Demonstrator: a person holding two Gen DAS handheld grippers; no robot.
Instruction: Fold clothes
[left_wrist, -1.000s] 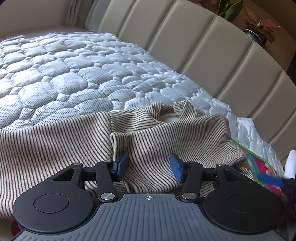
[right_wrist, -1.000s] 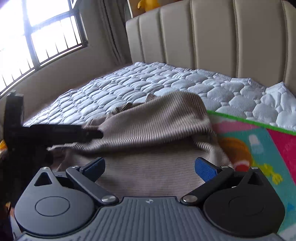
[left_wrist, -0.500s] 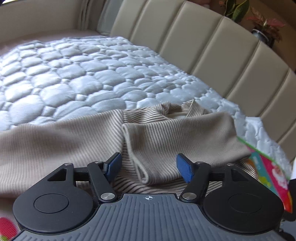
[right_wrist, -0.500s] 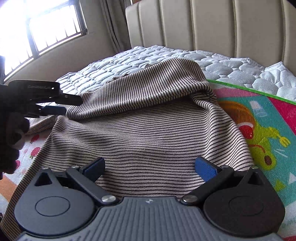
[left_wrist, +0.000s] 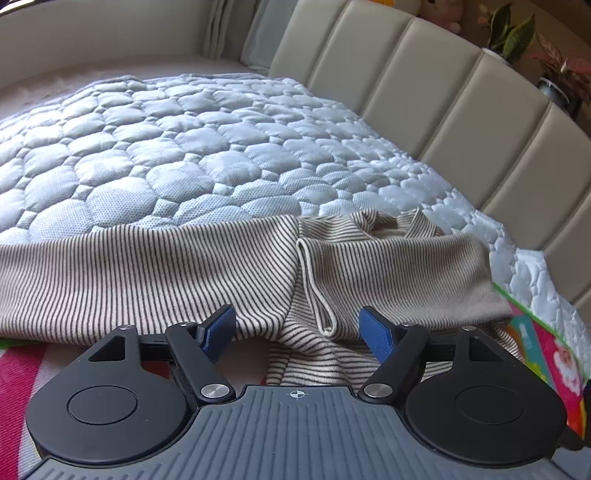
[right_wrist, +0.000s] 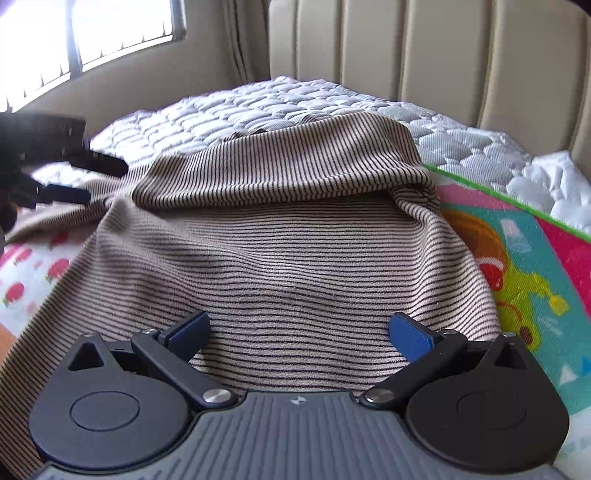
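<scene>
A beige shirt with thin dark stripes (left_wrist: 155, 269) lies on the bed, its top part folded over; a folded sleeve cuff (left_wrist: 325, 325) hangs toward me. My left gripper (left_wrist: 297, 330) is open and empty, its blue pads on either side of that cuff, just above the cloth. In the right wrist view the shirt (right_wrist: 288, 258) spreads out in front, folded part at the far end. My right gripper (right_wrist: 299, 332) is open wide and empty over the shirt's near part. The left gripper (right_wrist: 55, 173) shows at the left edge there.
The shirt rests on a bright cartoon play mat (right_wrist: 524, 251) laid over a white quilted mattress (left_wrist: 166, 155). A beige padded headboard (left_wrist: 443, 92) runs along the far side. A window (right_wrist: 74, 37) is at the left; potted plants (left_wrist: 554, 55) stand behind the headboard.
Both grippers have drawn back from the shirt and risen a little. The left gripper's jaws have opened wider. The shirt lies still, folded as before.
</scene>
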